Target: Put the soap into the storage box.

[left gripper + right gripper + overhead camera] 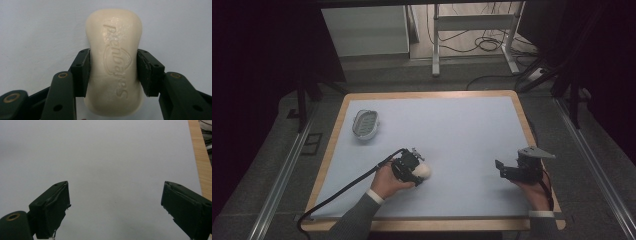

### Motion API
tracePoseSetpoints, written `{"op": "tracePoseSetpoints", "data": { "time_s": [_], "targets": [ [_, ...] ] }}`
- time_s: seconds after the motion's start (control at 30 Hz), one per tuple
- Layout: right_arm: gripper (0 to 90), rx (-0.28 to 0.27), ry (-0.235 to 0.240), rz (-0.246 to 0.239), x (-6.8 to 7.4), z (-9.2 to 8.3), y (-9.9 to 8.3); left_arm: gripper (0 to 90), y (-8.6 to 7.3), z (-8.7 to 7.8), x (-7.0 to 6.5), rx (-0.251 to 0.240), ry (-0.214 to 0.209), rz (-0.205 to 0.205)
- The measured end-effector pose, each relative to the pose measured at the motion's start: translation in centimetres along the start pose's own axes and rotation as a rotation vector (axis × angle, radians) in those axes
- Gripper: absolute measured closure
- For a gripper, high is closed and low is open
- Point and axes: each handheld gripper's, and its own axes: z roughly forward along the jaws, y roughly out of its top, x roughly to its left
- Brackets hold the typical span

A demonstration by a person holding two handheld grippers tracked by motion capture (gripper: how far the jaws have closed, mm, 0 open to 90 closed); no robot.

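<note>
The left gripper (113,72) is clamping its jaws on the waist of a cream soap bar (114,62) with embossed letters, lying on the pale blue worktop (462,135). The right gripper (116,207) is hovering, jaws wide apart and holding nothing.

Soap bar (114,67), cream, waisted shape, embossed lettering on top face, lying on pale grey-blue surface (37,32). Clamped at narrow mid-section by left gripper (113,72); black pads (81,72) pressed vs. both long sides. Far end projecting past the jaws, near end betw. the arms.
</note>
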Motion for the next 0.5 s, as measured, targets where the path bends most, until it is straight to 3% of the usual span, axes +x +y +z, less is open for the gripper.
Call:
{"op": "tracePoseSetpoints", "data": {
  "time_s": [0.5],
  "targets": [
    [8.3, 0.006, -0.016, 0.010, -0.29, -0.03, -0.09, 49.4, -0.20, -0.96, 0.94, -0.019, -0.007, 0.006]
  ]
}}
